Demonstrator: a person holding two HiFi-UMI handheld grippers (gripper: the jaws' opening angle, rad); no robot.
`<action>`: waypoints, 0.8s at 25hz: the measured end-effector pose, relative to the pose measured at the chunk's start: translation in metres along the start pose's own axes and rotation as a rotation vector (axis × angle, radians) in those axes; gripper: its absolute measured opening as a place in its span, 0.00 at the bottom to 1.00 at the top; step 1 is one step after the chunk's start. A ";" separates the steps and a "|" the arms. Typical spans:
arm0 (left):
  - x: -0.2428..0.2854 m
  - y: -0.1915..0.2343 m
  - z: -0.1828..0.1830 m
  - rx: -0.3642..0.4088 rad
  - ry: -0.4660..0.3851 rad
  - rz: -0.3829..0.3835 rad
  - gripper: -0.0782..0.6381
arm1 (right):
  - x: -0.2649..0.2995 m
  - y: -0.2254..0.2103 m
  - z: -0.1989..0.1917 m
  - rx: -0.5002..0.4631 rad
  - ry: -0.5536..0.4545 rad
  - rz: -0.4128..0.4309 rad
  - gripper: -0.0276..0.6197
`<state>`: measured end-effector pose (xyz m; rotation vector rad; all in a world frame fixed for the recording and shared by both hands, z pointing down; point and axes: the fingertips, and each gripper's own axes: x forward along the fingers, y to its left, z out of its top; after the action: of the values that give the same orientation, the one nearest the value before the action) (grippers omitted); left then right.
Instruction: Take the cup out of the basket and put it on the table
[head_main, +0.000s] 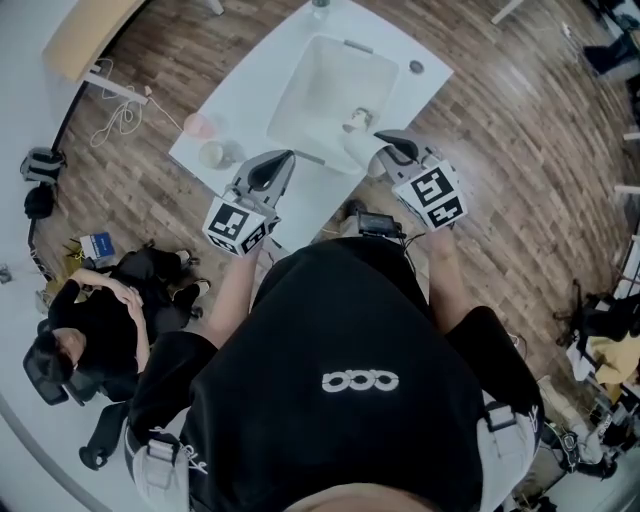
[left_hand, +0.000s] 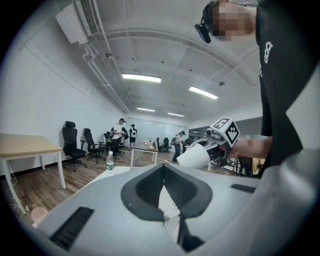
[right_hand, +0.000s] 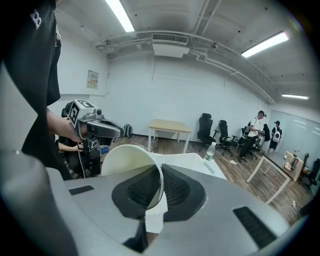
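Right: the table (head_main: 225, 120) carries the basket (head_main: 290, 90), and the cup (right_hand: 127, 160) is over the basket's near edge, its rim wall pinched in your right gripper (right_hand: 161, 175). It looks light, thin-walled and crushable, so go gentle on that rim pinch. Your left gripper (left_hand: 163, 170) is closed and empty.
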<state>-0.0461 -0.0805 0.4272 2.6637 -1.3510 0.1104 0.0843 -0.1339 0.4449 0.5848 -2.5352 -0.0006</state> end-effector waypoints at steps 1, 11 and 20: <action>-0.006 0.001 -0.001 -0.002 -0.002 0.018 0.12 | 0.005 0.005 0.003 -0.009 -0.002 0.018 0.09; -0.095 0.035 -0.015 -0.051 -0.017 0.263 0.12 | 0.075 0.083 0.052 -0.139 -0.038 0.269 0.09; -0.172 0.049 -0.031 -0.090 -0.029 0.420 0.12 | 0.119 0.162 0.081 -0.223 -0.052 0.437 0.09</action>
<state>-0.1874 0.0331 0.4398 2.2802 -1.8567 0.0569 -0.1128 -0.0447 0.4538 -0.0610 -2.6144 -0.1397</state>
